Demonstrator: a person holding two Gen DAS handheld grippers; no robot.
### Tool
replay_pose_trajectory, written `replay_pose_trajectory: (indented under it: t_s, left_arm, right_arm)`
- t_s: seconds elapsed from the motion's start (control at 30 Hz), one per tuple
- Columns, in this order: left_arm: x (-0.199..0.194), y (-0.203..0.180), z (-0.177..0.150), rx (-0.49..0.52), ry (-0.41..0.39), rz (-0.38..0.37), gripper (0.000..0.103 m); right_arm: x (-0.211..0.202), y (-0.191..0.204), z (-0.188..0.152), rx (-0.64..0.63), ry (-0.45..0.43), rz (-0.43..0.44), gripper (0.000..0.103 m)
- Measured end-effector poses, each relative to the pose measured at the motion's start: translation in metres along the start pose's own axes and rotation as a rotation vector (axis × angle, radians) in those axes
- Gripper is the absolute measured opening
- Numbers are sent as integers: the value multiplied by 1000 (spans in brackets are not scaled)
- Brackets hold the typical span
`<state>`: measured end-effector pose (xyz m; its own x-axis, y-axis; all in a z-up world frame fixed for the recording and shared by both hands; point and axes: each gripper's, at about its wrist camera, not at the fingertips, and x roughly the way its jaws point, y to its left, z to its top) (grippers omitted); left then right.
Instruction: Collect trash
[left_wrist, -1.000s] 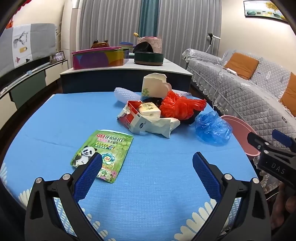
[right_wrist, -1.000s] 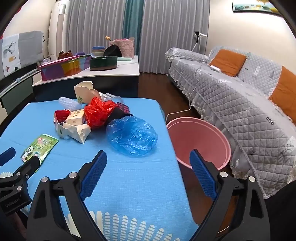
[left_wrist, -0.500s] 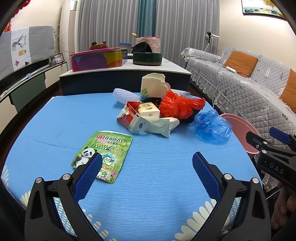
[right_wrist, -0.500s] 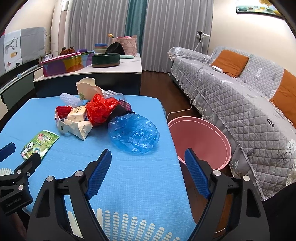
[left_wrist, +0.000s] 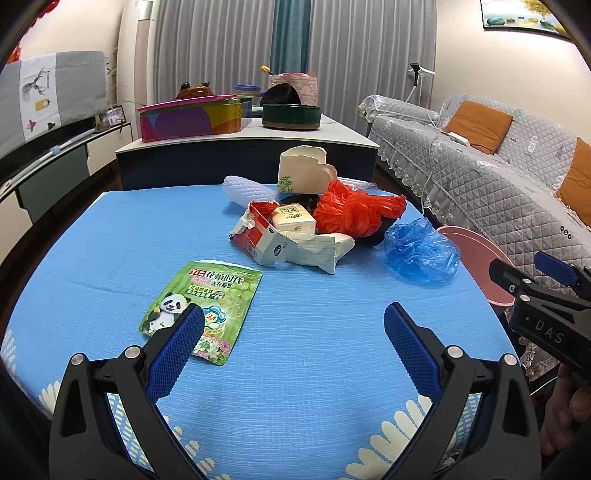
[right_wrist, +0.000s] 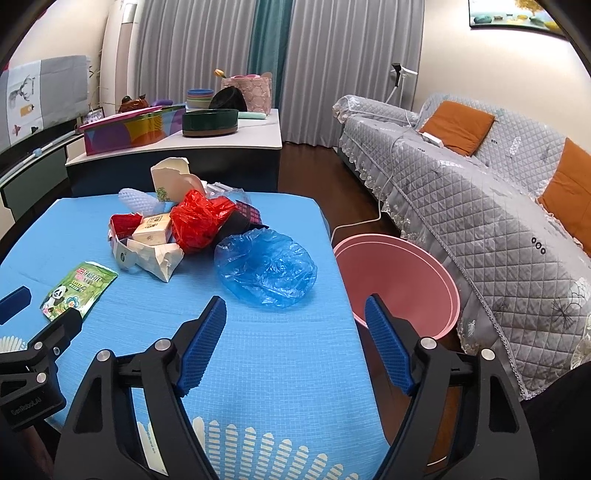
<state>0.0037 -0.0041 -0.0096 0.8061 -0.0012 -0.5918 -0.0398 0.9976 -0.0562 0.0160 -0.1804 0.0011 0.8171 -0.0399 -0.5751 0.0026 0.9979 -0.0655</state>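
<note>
Blue-covered surface (right_wrist: 280, 354) by a grey sofa, trash heaped ahead of both grippers, blue plastic bag (right_wrist: 266, 271) just beyond the right gripper (right_wrist: 295, 343), jaws just narrowed yet apart and empty, left gripper (left_wrist: 293, 347) wide open, pink bin (right_wrist: 402, 280) right; nothing collected.

Counter (left_wrist: 110, 236) covered in blue cloth, white petal print along near edge. Flat on it, near left: green panda pouch (left_wrist: 207, 302). Further back, a touching heap: torn red-white carton (left_wrist: 280, 247) holding a small beige box (left_wrist: 293, 218), red plastic bag (left_wrist: 354, 214), torn paper cup (left_wrist: 303, 171), white foam net (left_wrist: 243, 188). Crumpled blue plastic bag (right_wrist: 266, 267) beside heap near right edge.
</note>
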Motion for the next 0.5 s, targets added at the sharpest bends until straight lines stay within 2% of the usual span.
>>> replay_pose_trajectory:
  t_s: [0.5]
  left_arm:
    - [0, -1, 0, 0, 0, -1, 94]
  right_arm:
    - [-2, 0, 1, -6, -16, -19, 75]
